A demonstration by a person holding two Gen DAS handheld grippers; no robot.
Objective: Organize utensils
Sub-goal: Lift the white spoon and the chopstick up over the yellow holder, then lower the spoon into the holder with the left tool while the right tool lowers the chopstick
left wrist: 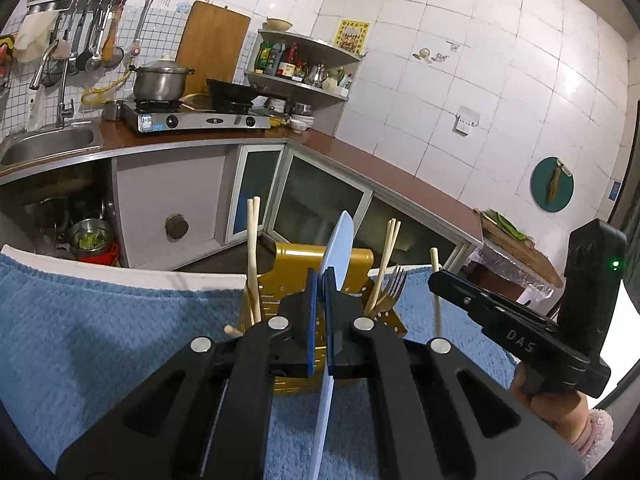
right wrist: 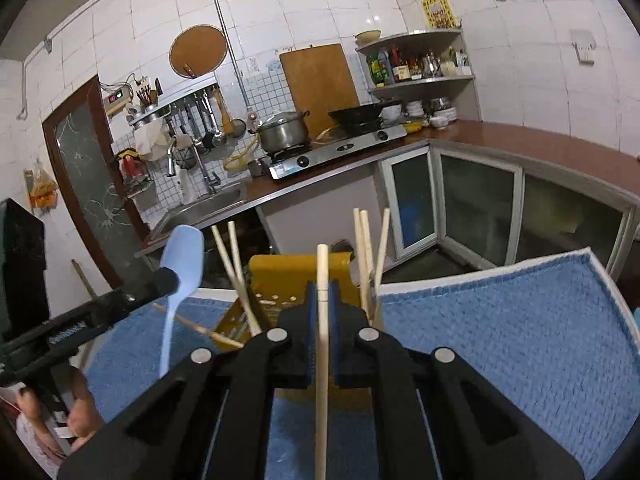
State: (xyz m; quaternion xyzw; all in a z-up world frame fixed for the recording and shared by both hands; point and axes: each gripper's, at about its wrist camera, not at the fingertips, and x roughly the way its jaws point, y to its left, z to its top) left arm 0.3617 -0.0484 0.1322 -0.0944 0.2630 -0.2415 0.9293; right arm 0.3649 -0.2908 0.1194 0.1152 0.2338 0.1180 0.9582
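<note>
In the left wrist view, the left tongs point(left wrist: 320, 280) are clamped on a pale blue spatula point(left wrist: 338, 252). It is a thin, flat, smooth piece, seen edge-on, with a rounded blade tip pointing up and its handle running down between the blue pads toward the camera. Directly behind it stands a golden-yellow perforated utensil holder point(left wrist: 296, 268) on a blue towel point(left wrist: 120, 328) that covers the tabletop. Pale wooden chopsticks point(left wrist: 253, 256) stand upright in the holder's left side; two more and a metal fork point(left wrist: 394, 284) lean in its right side. To the right, the right tongs point(left wrist: 438, 278) grip a single chopstick point(left wrist: 436, 292), held nearly upright just beside the holder.

In the right wrist view, the right tongs point(right wrist: 322, 296) are closed on that chopstick point(right wrist: 321, 320), a straight, light wooden stick standing vertically between the blue pads, in front of the holder point(right wrist: 296, 276). At left, the left tongs point(right wrist: 170, 280) hold the spatula point(right wrist: 180, 264), whose broad spoon-shaped blade tilts upward above the towel point(right wrist: 500, 320).
</note>
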